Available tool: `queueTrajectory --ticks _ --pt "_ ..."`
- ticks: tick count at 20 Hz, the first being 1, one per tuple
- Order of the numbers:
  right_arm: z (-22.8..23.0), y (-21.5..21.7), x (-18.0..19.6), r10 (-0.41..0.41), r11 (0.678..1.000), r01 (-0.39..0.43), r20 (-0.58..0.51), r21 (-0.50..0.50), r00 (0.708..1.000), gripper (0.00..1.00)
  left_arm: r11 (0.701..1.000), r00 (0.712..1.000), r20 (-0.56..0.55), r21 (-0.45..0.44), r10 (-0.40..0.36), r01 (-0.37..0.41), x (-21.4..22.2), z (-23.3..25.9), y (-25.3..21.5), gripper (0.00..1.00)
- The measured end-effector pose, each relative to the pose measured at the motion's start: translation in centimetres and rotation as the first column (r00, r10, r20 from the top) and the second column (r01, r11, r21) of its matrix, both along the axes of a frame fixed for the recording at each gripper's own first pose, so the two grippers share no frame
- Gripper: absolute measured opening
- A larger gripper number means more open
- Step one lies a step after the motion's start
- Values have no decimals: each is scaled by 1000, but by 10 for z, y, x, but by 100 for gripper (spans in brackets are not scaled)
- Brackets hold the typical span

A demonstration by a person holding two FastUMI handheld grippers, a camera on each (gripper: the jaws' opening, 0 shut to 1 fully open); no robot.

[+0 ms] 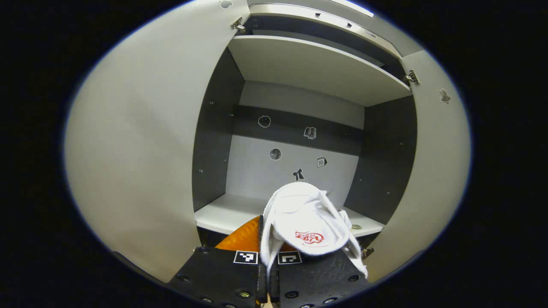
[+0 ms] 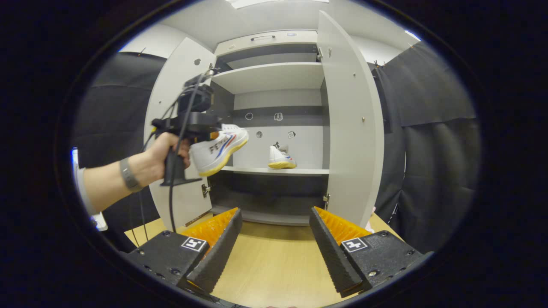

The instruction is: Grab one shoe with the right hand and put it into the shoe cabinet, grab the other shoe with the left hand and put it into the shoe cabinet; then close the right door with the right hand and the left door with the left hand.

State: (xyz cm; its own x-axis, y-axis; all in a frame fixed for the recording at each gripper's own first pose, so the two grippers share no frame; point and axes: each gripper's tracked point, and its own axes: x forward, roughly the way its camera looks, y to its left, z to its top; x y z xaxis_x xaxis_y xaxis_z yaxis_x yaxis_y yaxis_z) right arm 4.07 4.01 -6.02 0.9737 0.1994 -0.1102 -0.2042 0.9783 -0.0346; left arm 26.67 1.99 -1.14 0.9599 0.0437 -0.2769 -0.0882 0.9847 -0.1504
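Two open doors (image 2: 349,124) flanking cabinet (image 2: 274,77), one shoe (image 2: 281,158) shelved.

light wooden table (image 2: 274,265) underfoot of the scene. black cloth wall (image 2: 432,141) to the side. small stickers (image 1: 275,154) on a back panel.

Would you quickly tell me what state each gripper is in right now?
Left gripper: shut on the second shoe, carried toward the shoe cabinet.
Right gripper: open, holding nothing.
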Motion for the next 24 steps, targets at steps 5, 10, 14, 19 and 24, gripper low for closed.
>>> queueTrajectory --ticks 5,10,14,19,24 --pt "-2 -10 0 -26 1000 25 -17 0 1000 99 997 995 -97 79 12 -4 84 -16 -4 3" --pt "3 -25 6 -66 998 66 -15 13 998 99 989 967 -245 146 70 -35 111 -58 -6 2" --pt "3 -38 11 -110 994 110 -19 16 994 99 982 950 -303 186 73 -17 127 -77 -6 3" --pt "-2 -39 14 -128 991 129 -33 23 991 99 985 916 -400 171 44 27 133 -106 -7 3" --pt "-5 -35 15 -123 992 124 -39 26 992 99 993 902 -432 112 13 39 128 -115 -12 11"
